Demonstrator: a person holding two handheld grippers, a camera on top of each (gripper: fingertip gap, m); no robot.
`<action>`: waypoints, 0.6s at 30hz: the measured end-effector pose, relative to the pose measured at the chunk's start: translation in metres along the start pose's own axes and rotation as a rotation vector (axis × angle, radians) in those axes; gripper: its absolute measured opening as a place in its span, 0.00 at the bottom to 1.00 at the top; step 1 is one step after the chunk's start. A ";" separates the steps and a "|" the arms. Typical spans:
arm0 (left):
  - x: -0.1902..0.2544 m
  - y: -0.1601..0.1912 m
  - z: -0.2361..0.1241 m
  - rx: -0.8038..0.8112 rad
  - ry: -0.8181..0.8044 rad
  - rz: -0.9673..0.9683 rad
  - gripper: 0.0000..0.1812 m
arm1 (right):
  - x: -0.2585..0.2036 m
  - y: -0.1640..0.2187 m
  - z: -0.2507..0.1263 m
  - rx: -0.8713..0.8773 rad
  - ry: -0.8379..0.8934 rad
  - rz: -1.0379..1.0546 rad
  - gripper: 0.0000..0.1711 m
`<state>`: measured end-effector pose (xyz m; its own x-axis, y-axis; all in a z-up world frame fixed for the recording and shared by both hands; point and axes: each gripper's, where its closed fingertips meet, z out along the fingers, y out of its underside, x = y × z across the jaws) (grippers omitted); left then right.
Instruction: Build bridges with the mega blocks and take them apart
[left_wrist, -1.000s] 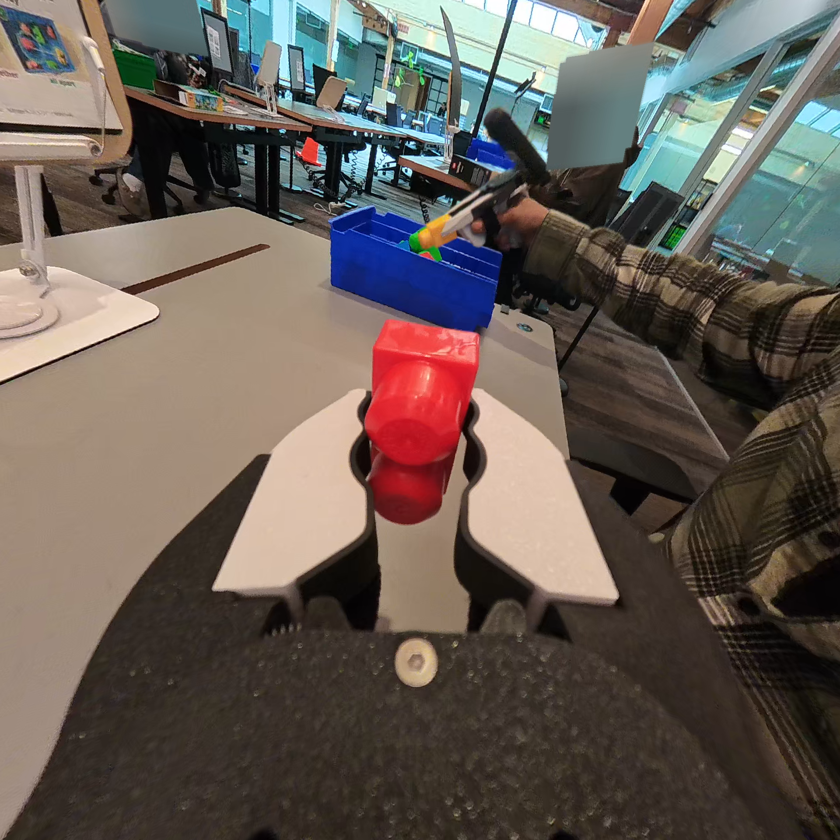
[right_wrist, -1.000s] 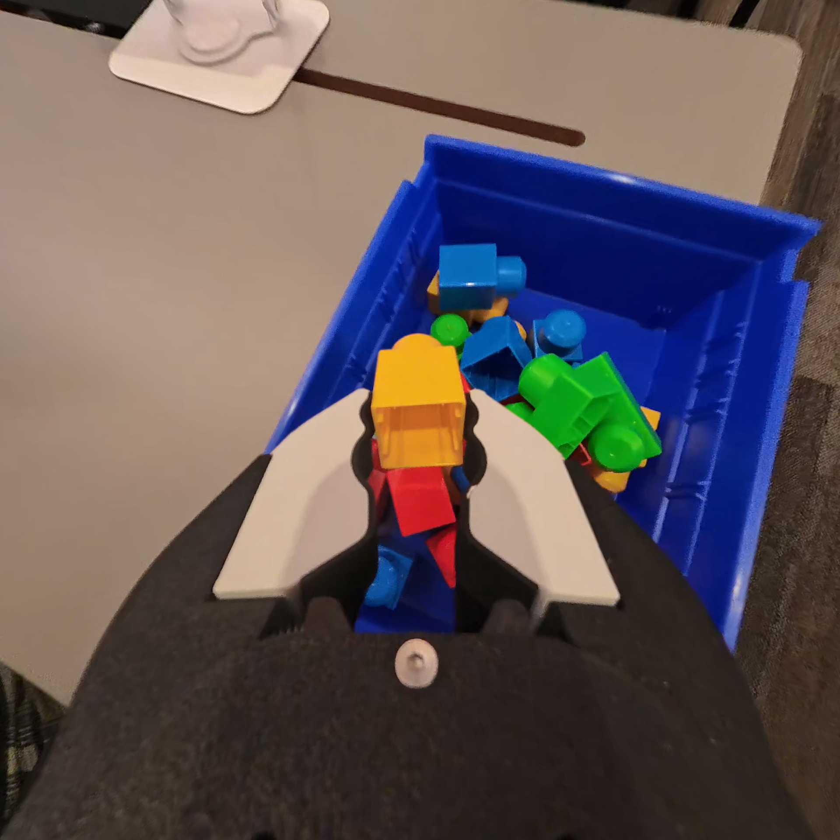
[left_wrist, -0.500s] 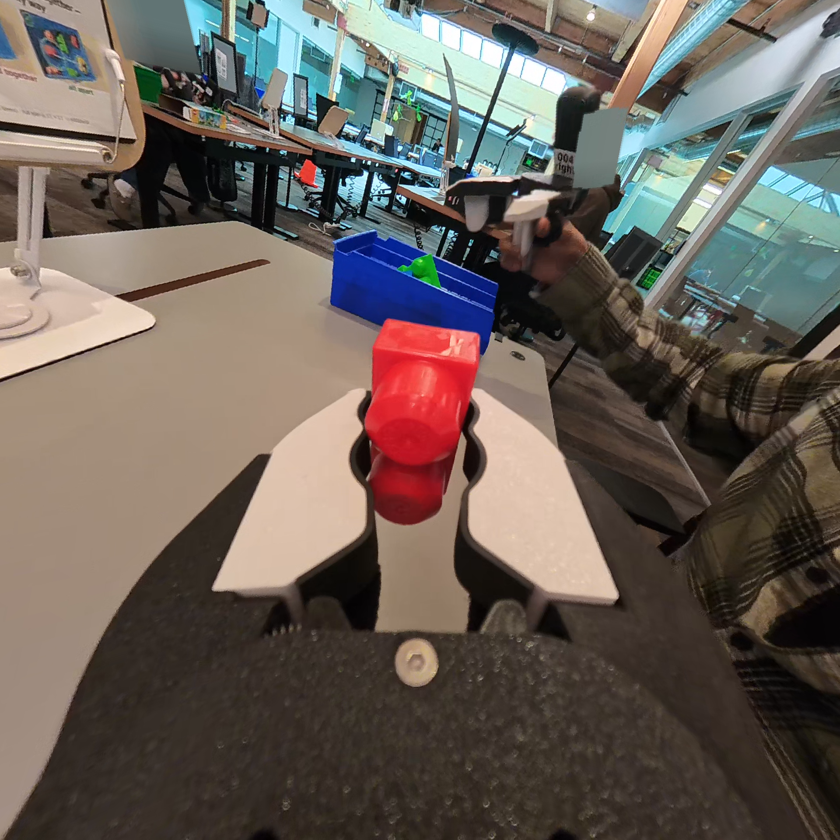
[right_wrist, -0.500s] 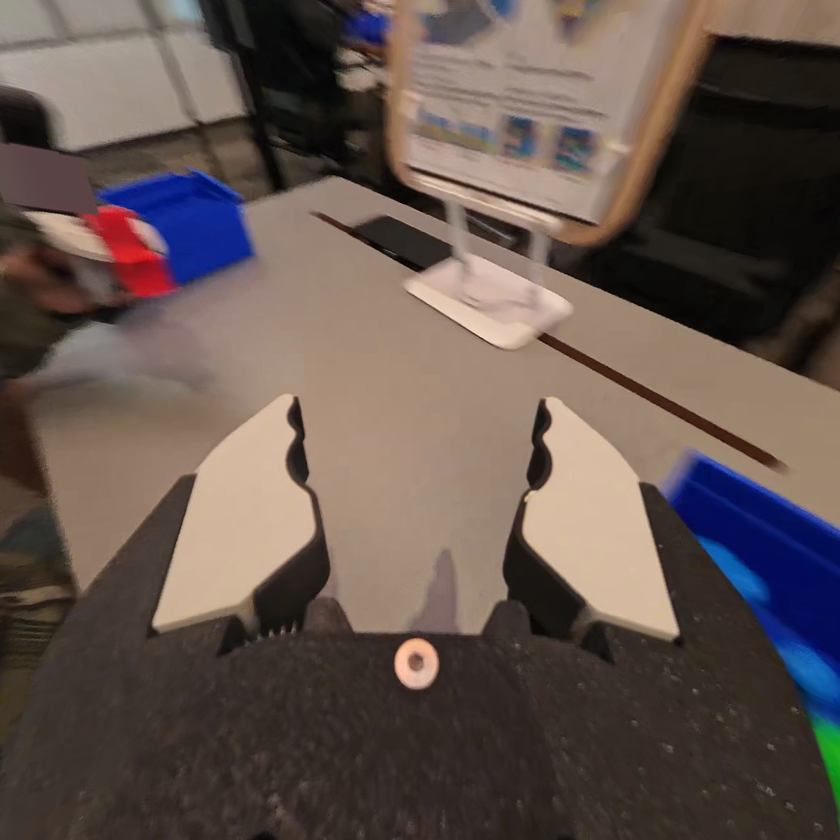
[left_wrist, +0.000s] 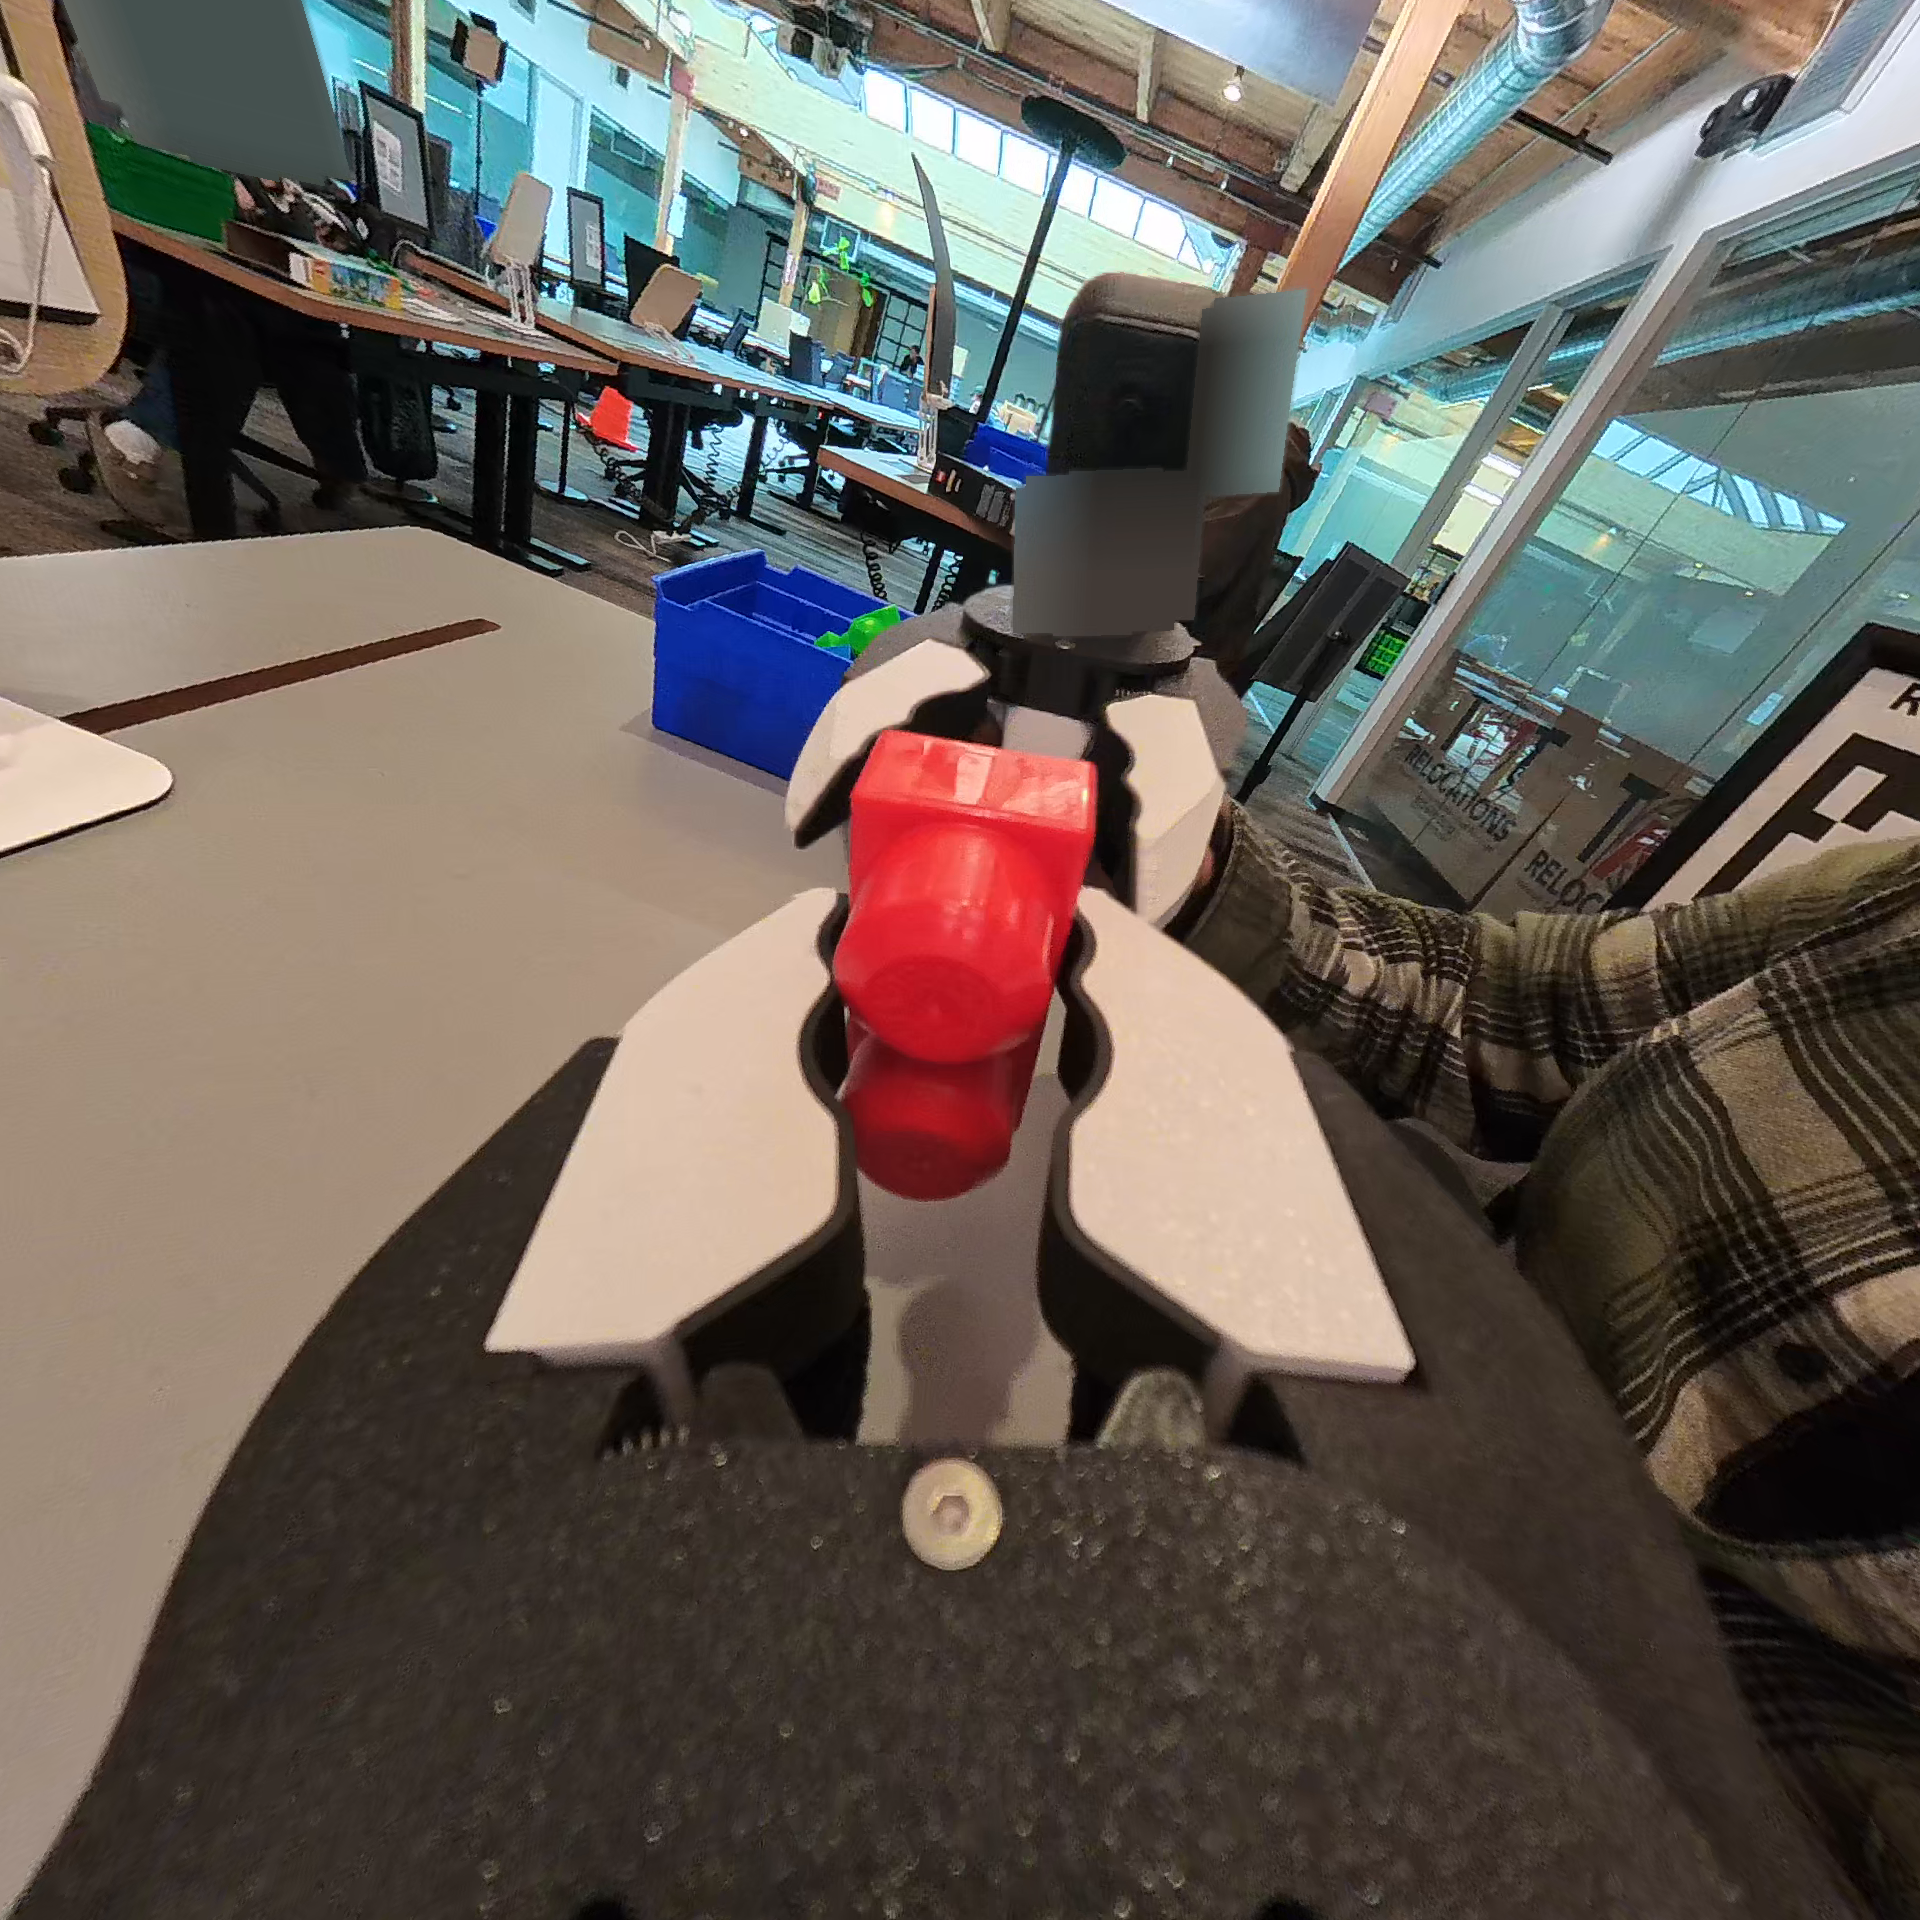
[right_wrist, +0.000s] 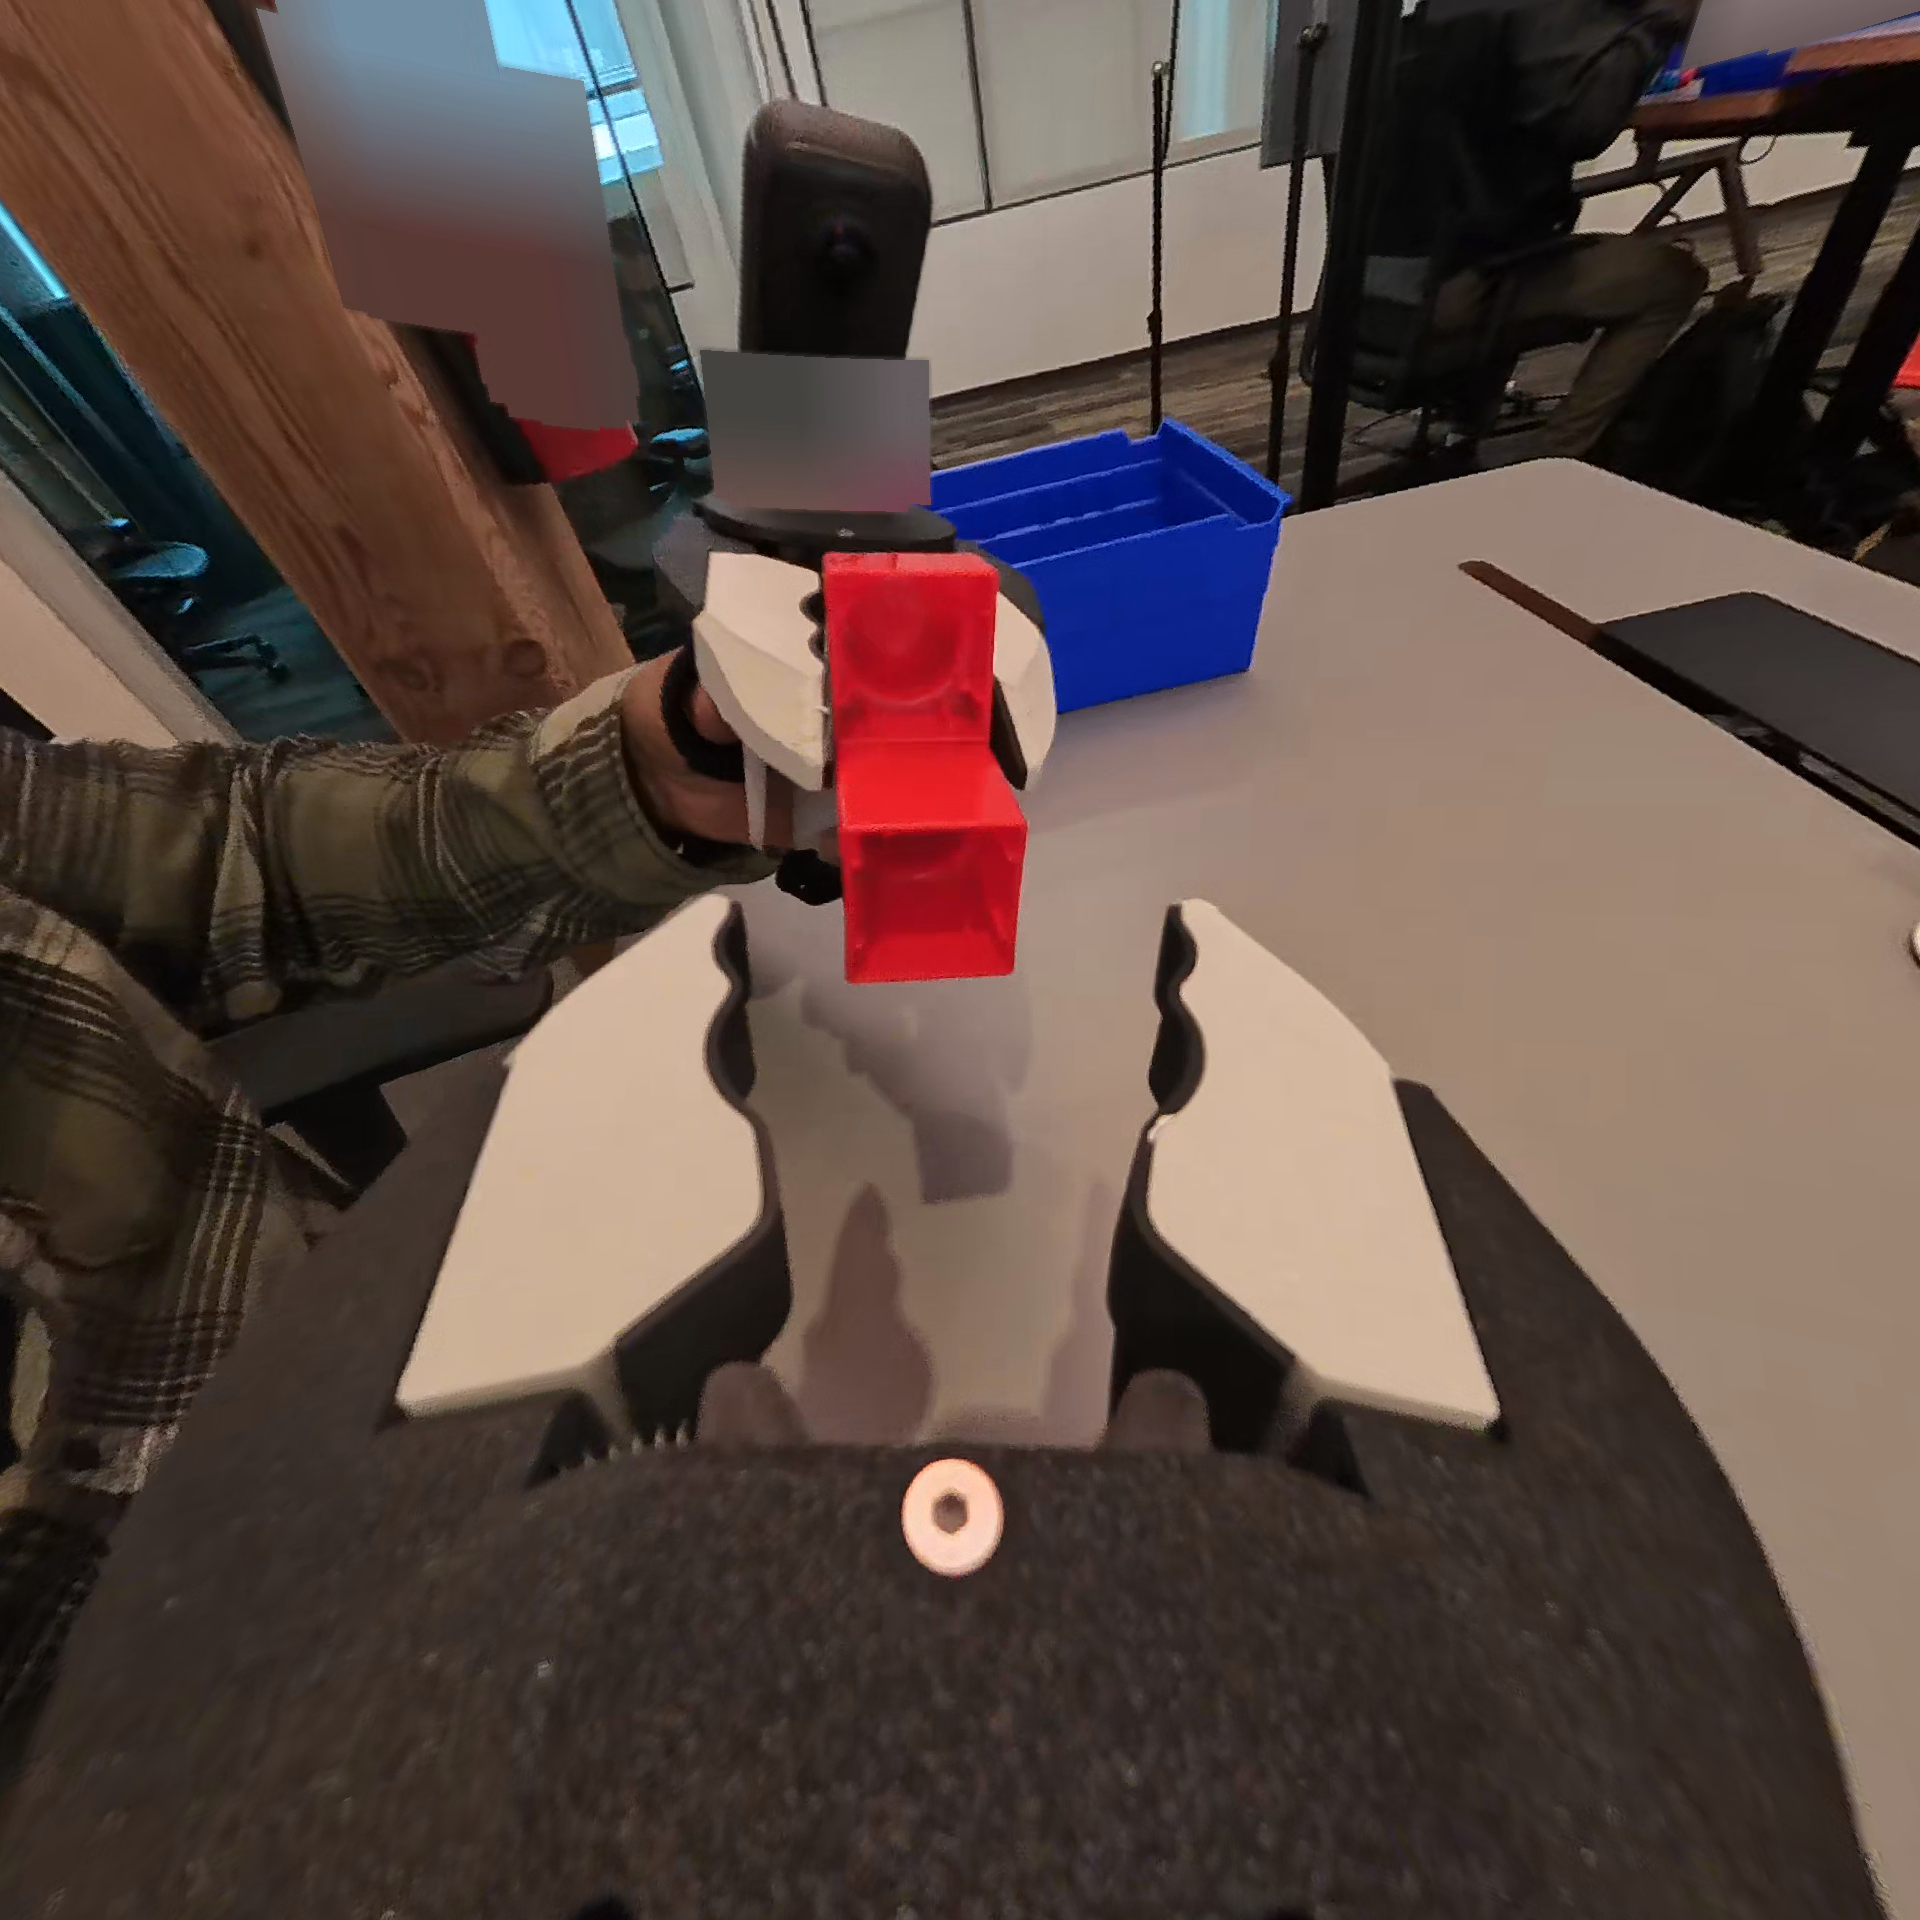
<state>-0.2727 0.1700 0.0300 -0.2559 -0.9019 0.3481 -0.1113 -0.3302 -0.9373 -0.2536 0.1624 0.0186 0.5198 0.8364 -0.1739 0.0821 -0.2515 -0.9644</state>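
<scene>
Grey table (right_wrist: 1403, 831) is bare; left gripper (left_wrist: 951, 997) pinches the red block (left_wrist: 961, 883) midair. Right gripper (right_wrist: 951, 997) faces it, spread empty. I'd square up on the block's free end before squeezing.

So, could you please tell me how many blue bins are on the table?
2: one bin behind the right tongs, holding a green block; an apparently empty one behind the left tongs. Others may be out of view.
</scene>
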 end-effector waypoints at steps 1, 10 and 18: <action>0.001 0.000 0.000 0.001 0.004 0.001 0.21 | 0.000 0.000 0.002 -0.006 -0.003 -0.002 0.43; 0.004 0.005 0.003 -0.007 0.026 0.023 0.21 | -0.009 0.001 0.008 -0.010 -0.079 -0.046 0.19; 0.006 -0.003 -0.013 0.069 0.058 -0.005 0.18 | -0.010 0.002 0.006 0.011 -0.115 -0.003 0.19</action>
<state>-0.2860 0.1688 0.0347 -0.3109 -0.8833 0.3508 -0.0466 -0.3545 -0.9339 -0.2635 0.1565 0.0176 0.4184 0.8877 -0.1924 0.0736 -0.2442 -0.9669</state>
